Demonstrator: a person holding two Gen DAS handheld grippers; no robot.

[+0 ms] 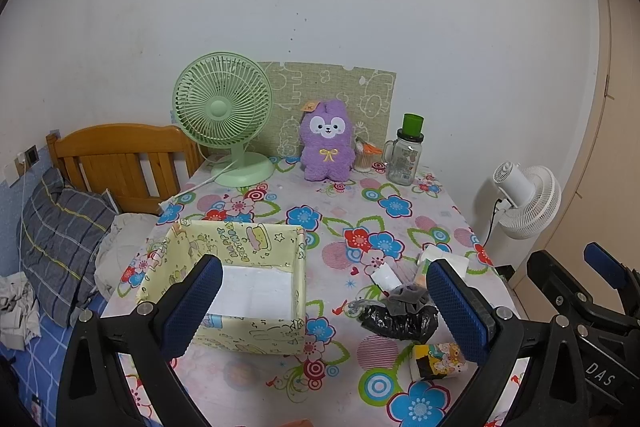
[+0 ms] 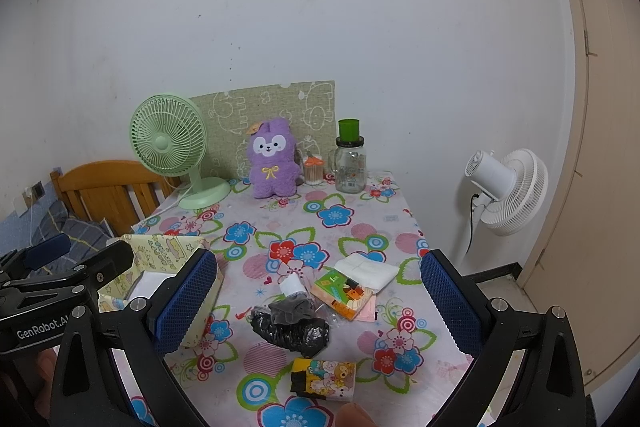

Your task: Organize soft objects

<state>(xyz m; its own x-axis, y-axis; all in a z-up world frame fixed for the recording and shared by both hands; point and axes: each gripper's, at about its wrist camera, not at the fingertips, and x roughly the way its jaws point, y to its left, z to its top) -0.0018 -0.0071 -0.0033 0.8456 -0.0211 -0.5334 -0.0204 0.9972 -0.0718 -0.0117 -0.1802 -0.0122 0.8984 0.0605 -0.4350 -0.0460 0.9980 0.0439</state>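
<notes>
A yellow cartoon-print box (image 1: 240,331) with a white bottom stands open at the table's near left. My left gripper (image 1: 326,311) hovers open above its right rim, holding nothing. Right of the box lie a black plastic bag (image 2: 292,333), a grey cloth (image 2: 290,307) on top of it, a cartoon tissue pack (image 2: 324,377), a colourful packet (image 2: 344,293), a white folded cloth (image 2: 366,271) and a small white roll (image 2: 292,285). My right gripper (image 2: 320,303) is open above this pile. A purple plush bunny (image 1: 327,147) sits upright at the back.
A green desk fan (image 1: 224,111), a glass jar with a green lid (image 1: 404,155) and a small cotton-swab pot (image 1: 365,159) line the back edge. A bed with a wooden headboard (image 1: 120,155) is on the left. A white floor fan (image 2: 508,187) stands to the right.
</notes>
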